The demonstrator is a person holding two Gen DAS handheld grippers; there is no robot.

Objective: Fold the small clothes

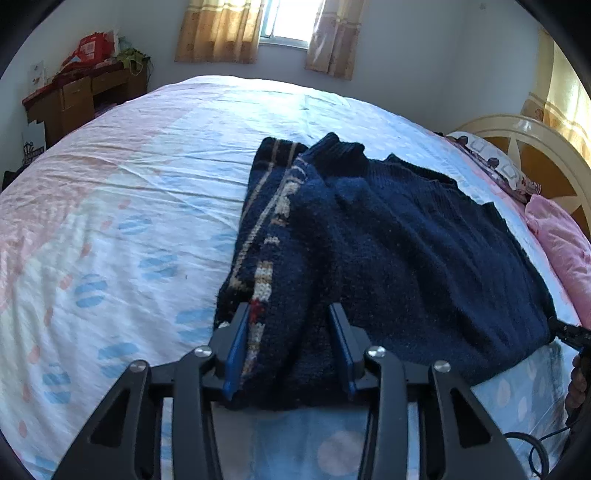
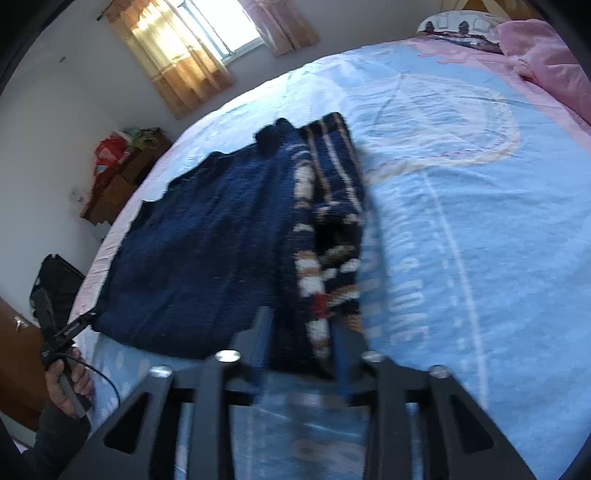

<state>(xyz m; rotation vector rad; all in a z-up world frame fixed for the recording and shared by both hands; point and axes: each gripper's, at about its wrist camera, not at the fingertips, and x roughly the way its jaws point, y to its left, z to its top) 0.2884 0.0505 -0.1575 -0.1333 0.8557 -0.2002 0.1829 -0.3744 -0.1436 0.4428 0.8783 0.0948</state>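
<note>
A navy knitted sweater (image 1: 406, 240) with a cream and red pattern band lies partly folded on the bed sheet (image 1: 129, 206). My left gripper (image 1: 290, 314) is open, its jaws on either side of the sweater's near hem by the patterned fold. In the right wrist view, which is blurred, the same sweater (image 2: 199, 236) lies ahead and my right gripper (image 2: 303, 321) is open around its near patterned edge. The other gripper shows at the sweater's far corner in each view (image 1: 569, 334) (image 2: 74, 326).
A pink pillow (image 1: 565, 247) and a patterned pillow (image 1: 495, 166) lie by the headboard (image 1: 535, 147) on the right. A wooden desk (image 1: 81, 99) with clutter stands by the far wall. A curtained window (image 1: 284, 22) is beyond the bed. A cable (image 1: 535, 443) trails at the near right.
</note>
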